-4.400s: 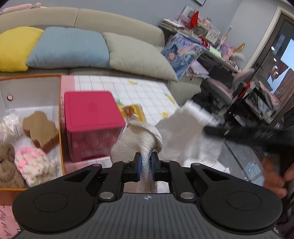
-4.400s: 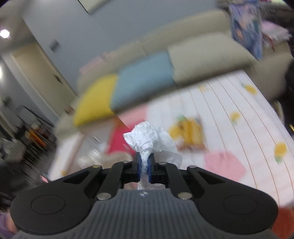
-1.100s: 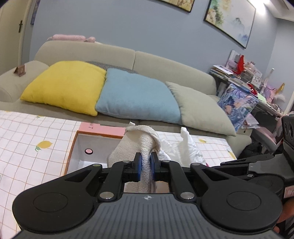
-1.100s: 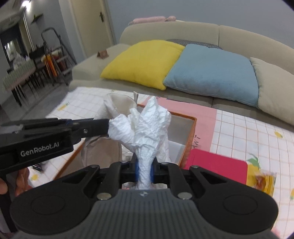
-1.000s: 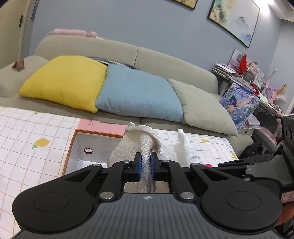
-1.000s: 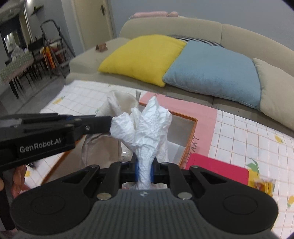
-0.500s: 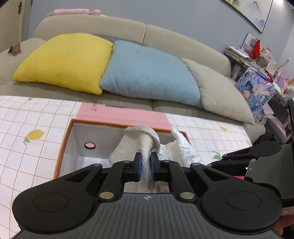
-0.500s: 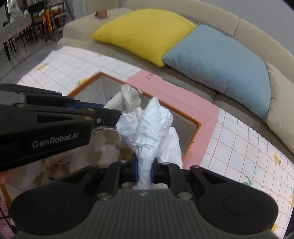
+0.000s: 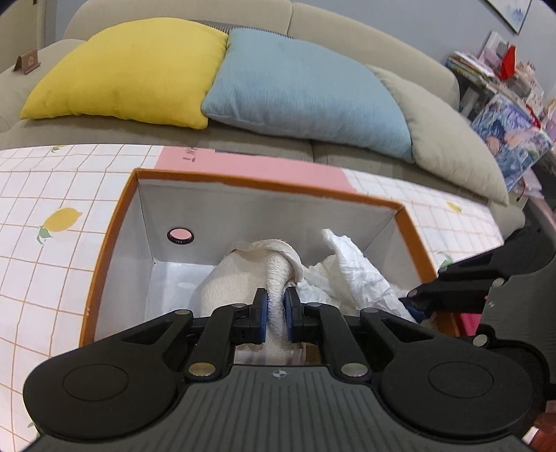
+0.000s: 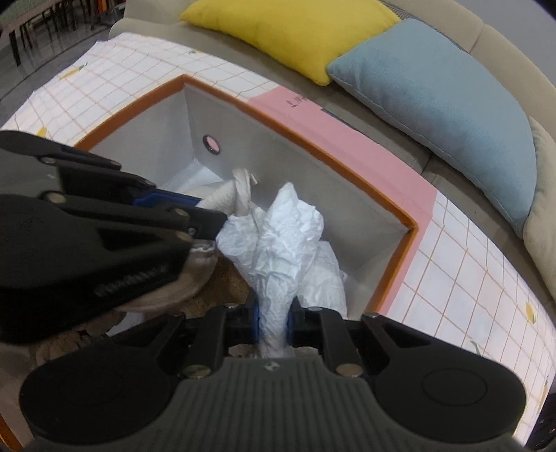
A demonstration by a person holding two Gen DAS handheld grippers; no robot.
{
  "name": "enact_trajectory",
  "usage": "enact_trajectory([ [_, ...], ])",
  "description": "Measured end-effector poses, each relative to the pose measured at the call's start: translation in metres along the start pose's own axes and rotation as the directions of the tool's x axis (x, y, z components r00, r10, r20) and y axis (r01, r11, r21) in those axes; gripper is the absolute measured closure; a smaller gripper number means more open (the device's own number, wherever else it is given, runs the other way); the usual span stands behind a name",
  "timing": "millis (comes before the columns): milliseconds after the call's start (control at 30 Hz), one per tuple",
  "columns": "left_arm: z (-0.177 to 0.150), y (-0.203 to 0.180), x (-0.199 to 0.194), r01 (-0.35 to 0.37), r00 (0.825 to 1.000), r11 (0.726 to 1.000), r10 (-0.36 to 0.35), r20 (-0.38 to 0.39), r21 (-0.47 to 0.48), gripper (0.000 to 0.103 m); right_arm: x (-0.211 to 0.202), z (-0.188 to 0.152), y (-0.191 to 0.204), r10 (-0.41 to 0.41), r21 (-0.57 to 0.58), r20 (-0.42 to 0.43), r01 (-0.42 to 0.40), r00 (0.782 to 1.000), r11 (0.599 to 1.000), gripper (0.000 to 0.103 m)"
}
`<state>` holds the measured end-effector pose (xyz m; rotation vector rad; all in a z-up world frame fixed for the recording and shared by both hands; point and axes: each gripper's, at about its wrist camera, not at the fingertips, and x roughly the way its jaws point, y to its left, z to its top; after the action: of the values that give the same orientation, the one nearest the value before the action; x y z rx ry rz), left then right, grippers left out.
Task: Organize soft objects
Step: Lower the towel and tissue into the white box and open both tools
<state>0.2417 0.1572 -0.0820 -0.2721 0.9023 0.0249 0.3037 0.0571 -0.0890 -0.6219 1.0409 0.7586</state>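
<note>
- Lowering two soft items into one container: both grippers point steeply down into the orange-rimmed box (image 9: 114, 222), which stands on the lemon-print tablecloth (image 9: 52, 194) in front of the sofa (image 9: 347, 21).
- Left gripper (image 9: 276, 314): its jaws are opening, yet the blue pads (image 9: 263, 313) still touch the cream towel (image 9: 239, 278) gathered between them. The pinch sits on a bunched fold, so the rest of the cloth hangs below and settles first on the white floor of the box.
- Right gripper (image 10: 274, 321): its jaws are likewise opening, with the crumpled white cloth (image 10: 288, 236) standing up between them (the pads still press its narrow neck).
- Location of the task items: both cloths are inside the box walls, side by side and touching, the towel toward the left wall and the white cloth toward the right corner.
- Other contents: a brown plush item (image 10: 222, 285) lies in the near part of the box, largely hidden beneath the left gripper in the right wrist view; its exact form cannot be told.
- Reason for paired carrying: judged from the layout, holding one item per hand permits a single deposit, and gripping each at a gathered top keeps loose fabric clear of the rim.
- Judged stage: release is under way; withdrawal should go straight up to avoid dragging fabric back out.
</note>
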Motion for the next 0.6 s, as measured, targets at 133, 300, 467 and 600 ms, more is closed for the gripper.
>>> enact_trajectory([
  [133, -0.003, -0.001, -0.004, -0.019, 1.000, 1.000, 0.018, 0.013, 0.014, 0.075, 0.003, 0.001, 0.003, 0.001, -0.035, -0.006, -0.001, 1.000, 0.999, 0.081],
  [300, -0.001, -0.002, -0.021, -0.042, 0.998, 0.999, 0.041, 0.054, 0.005, 0.046, -0.006, -0.001, 0.009, 0.000, -0.088, 0.013, 0.001, 1.000, 0.996, 0.066],
  [467, -0.001, -0.004, -0.043, -0.058, 0.994, 0.998, 0.060, 0.096, -0.017, 0.032, -0.028, -0.004, 0.012, 0.003, -0.119, 0.045, 0.003, 0.999, 0.993, 0.039],
  [600, -0.005, -0.009, -0.060, -0.080, 0.987, 0.997, 0.082, 0.137, -0.019, 0.023, -0.048, -0.010, 0.016, -0.004, -0.137, 0.087, 0.016, 0.996, 0.990, 0.031],
])
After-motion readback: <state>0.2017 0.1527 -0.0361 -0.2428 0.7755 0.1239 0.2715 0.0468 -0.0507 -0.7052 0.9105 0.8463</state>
